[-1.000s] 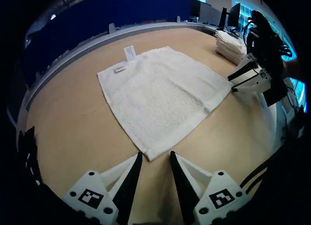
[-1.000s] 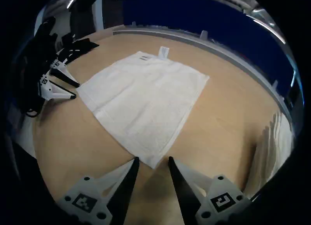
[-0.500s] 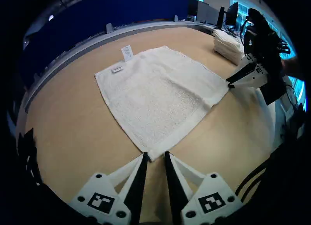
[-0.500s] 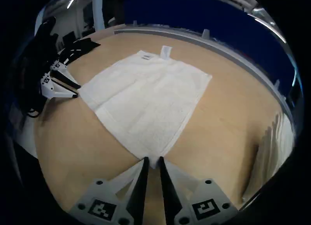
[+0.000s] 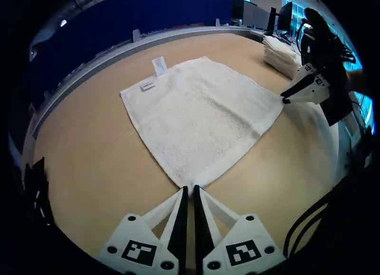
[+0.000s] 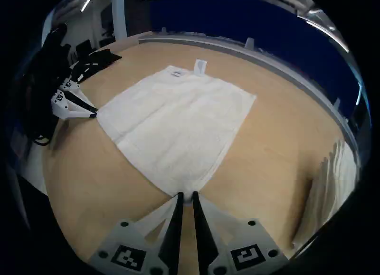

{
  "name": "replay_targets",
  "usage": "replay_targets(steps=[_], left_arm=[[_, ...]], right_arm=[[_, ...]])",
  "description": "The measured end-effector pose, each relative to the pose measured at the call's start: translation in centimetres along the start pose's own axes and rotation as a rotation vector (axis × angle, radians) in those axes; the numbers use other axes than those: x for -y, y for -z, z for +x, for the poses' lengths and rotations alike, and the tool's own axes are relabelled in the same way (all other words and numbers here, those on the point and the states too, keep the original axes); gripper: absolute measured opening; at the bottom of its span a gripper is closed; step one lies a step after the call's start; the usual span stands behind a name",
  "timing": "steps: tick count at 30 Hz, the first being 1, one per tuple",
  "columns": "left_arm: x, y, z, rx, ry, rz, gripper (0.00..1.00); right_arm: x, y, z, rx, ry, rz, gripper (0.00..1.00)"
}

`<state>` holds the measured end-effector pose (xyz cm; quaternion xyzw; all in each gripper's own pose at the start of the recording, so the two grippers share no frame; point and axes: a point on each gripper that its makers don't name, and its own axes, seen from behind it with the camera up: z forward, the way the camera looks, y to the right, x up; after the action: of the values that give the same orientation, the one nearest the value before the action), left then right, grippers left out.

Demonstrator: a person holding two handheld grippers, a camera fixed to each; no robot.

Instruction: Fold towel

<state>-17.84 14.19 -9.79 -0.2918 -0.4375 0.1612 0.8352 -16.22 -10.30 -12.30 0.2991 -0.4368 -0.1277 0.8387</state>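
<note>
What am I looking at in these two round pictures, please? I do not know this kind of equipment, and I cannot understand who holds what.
There is no robot here. A person holds one two-finger tool, a hand-held gripper, in each hand. Each carries a camera looking forward along its fingers. The left gripper view shows the left hand-held gripper at the bottom and the right hand-held gripper farther off; the right gripper view is the reverse. On the wooden table lies a white towel, spread flat, with a small label at its far edge. A stack of folded towels sits farther away. Each gripper is closed on one corner of the towel, apparently to begin folding it.
</note>
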Motion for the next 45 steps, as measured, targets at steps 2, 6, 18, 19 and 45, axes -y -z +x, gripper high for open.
replay_targets(steps=[2, 6, 18, 19, 45], left_arm=[[0.0, 0.2, 0.2, -0.008, 0.013, 0.002, 0.08], [0.0, 0.9, 0.9, -0.026, 0.023, 0.011, 0.08], [-0.8, 5.0, 3.0, -0.07, 0.065, 0.01, 0.08], [-0.9, 5.4, 3.1, -0.071, 0.066, 0.01, 0.08], [-2.6, 11.3, 4.0, -0.101, 0.139, 0.007, 0.08]], right_arm=[[-0.1, 0.3, 0.2, -0.003, 0.003, -0.001, 0.15], [-0.1, 1.1, 1.1, -0.019, -0.004, 0.002, 0.15], [0.5, 5.3, 4.0, -0.077, 0.001, 0.008, 0.15], [0.7, 5.6, 4.2, -0.081, 0.002, 0.009, 0.15], [2.5, 10.7, 5.9, -0.116, -0.043, 0.025, 0.13]])
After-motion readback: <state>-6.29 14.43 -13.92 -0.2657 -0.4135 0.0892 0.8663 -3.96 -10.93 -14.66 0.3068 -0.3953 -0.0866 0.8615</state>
